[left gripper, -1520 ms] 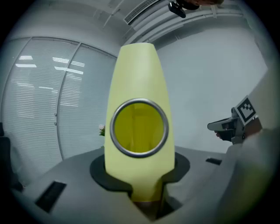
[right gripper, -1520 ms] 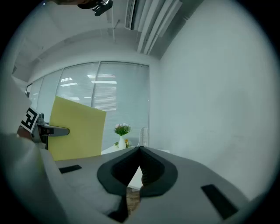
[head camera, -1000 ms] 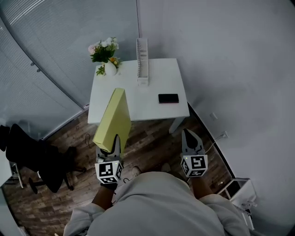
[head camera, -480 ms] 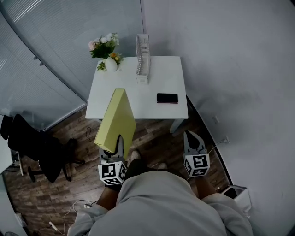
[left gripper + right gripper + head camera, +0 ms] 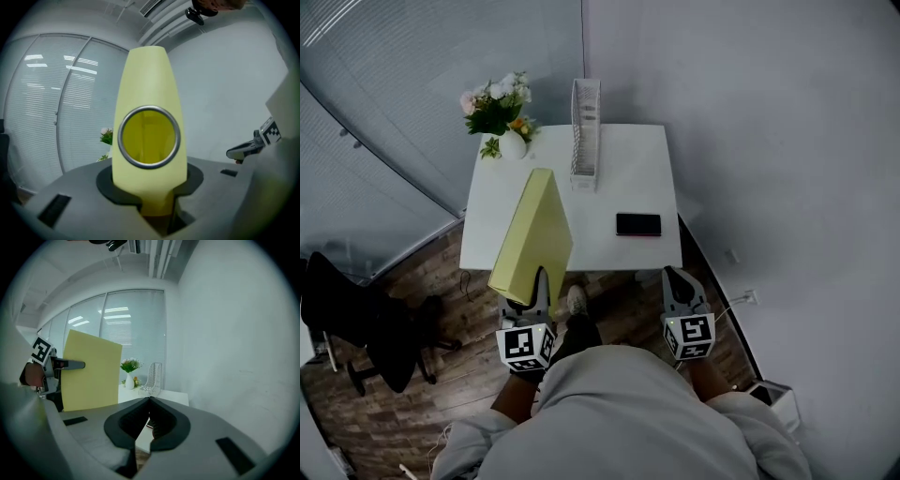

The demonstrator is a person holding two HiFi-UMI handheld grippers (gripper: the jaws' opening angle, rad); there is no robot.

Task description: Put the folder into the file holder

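Yellow folder [image 5: 532, 236] is pinched between the left gripper's [image 5: 536, 287] jaws.

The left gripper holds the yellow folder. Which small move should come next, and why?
Probably carry the left gripper forward and slightly right. Its jaws are clamped on the yellow folder, which hangs over the near left part of the table, while the file holder stands at the far edge, further right.

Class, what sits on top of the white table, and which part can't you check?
On the table: a vase of flowers, a mesh file holder and a black phone. The yellow folder held by the left gripper covers its near left part.
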